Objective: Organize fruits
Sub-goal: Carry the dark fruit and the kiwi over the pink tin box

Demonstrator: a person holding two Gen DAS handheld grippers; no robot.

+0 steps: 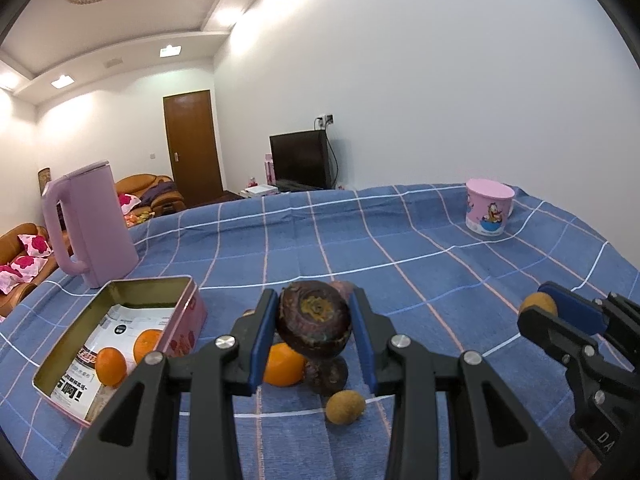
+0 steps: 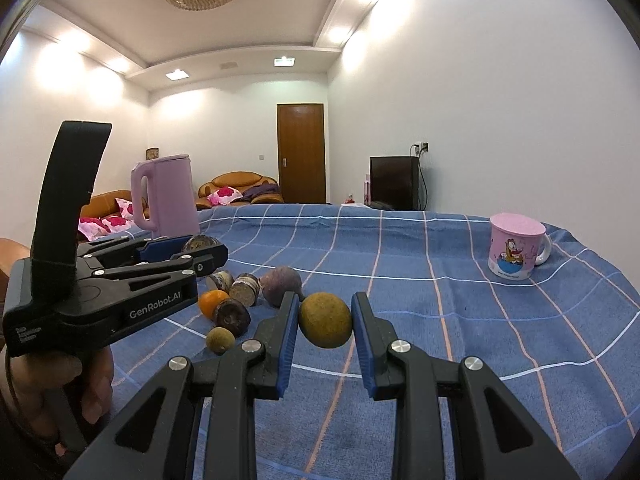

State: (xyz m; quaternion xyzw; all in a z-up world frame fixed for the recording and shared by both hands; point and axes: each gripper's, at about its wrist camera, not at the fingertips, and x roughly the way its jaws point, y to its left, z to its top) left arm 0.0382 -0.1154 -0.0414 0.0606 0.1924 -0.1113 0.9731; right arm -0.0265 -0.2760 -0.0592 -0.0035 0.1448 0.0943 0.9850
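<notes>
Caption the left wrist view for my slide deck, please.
Left gripper holds a dark purple fruit beside the pink tin containing two oranges.

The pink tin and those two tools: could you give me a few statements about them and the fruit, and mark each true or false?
1. The left tool grips a dark purple fruit. True.
2. The pink tin holds three oranges. False: two oranges show inside it; a third orange lies on the blue checked cloth.
3. The right tool is empty. False: it grips a round tan fruit.
4. The purple kettle stands behind the tin. True.
5. The pink mug lies on its side. False: it stands upright.
</notes>
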